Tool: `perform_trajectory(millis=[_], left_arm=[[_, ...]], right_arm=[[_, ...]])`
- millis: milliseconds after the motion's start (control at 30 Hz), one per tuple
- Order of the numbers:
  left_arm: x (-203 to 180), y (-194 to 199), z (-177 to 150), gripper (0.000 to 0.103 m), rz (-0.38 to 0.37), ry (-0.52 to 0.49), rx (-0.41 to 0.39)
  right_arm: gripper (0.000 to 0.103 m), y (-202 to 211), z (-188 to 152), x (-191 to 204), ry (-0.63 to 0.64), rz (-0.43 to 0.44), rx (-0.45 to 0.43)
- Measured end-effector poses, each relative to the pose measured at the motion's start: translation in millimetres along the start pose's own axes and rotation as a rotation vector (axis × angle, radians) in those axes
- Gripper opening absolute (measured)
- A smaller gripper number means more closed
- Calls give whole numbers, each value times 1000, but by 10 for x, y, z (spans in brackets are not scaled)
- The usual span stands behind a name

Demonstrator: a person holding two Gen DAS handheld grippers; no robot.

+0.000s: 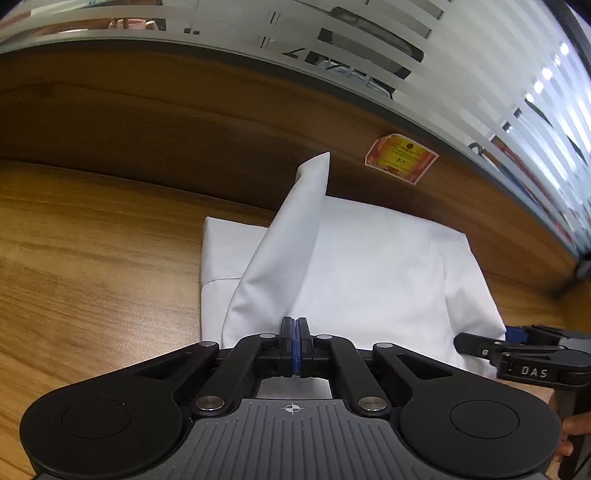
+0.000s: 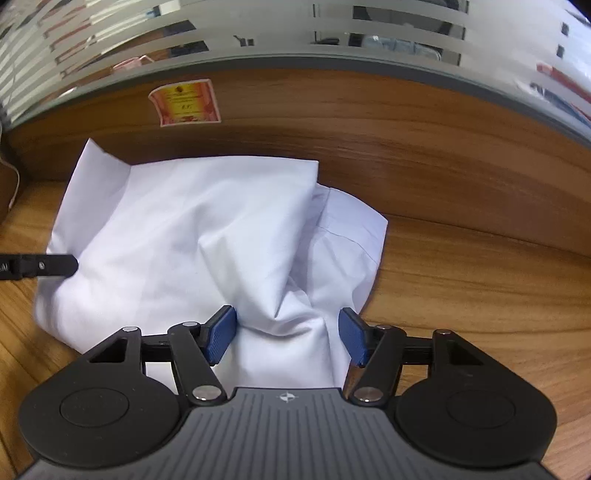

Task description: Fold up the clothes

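Note:
A white garment (image 1: 373, 266) lies partly folded on the wooden table (image 1: 92, 258), against the back panel. My left gripper (image 1: 294, 326) is shut on one edge of it, and a flap of cloth rises from the closed fingers to a raised point. In the right wrist view the same garment (image 2: 177, 221) is bunched, and my right gripper (image 2: 287, 334) stands open with a ridge of fabric between its blue pads (image 2: 221, 332). The left gripper (image 2: 61, 265) shows at the garment's left edge there. The right gripper (image 1: 517, 347) shows at the garment's right corner in the left wrist view.
A wooden back panel (image 2: 406, 122) with a red and yellow sticker (image 2: 186, 102) stands right behind the garment, topped by striped frosted glass (image 2: 258, 33). Bare table (image 2: 480, 280) stretches to the right. A hand (image 1: 570, 432) shows at the lower right edge.

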State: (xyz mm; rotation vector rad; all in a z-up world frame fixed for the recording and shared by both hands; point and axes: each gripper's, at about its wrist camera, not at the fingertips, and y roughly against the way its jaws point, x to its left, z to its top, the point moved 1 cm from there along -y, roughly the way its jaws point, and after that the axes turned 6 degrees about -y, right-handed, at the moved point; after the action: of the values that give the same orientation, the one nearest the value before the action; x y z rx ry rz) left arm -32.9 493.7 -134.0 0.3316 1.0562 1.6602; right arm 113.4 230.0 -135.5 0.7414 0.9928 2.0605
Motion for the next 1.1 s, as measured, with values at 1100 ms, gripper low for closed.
perform_trajectory(millis=[1100], left_arm=[[134, -153, 375, 40, 125, 47, 16]], right_arm=[[32, -7, 329, 192, 23, 31, -52]])
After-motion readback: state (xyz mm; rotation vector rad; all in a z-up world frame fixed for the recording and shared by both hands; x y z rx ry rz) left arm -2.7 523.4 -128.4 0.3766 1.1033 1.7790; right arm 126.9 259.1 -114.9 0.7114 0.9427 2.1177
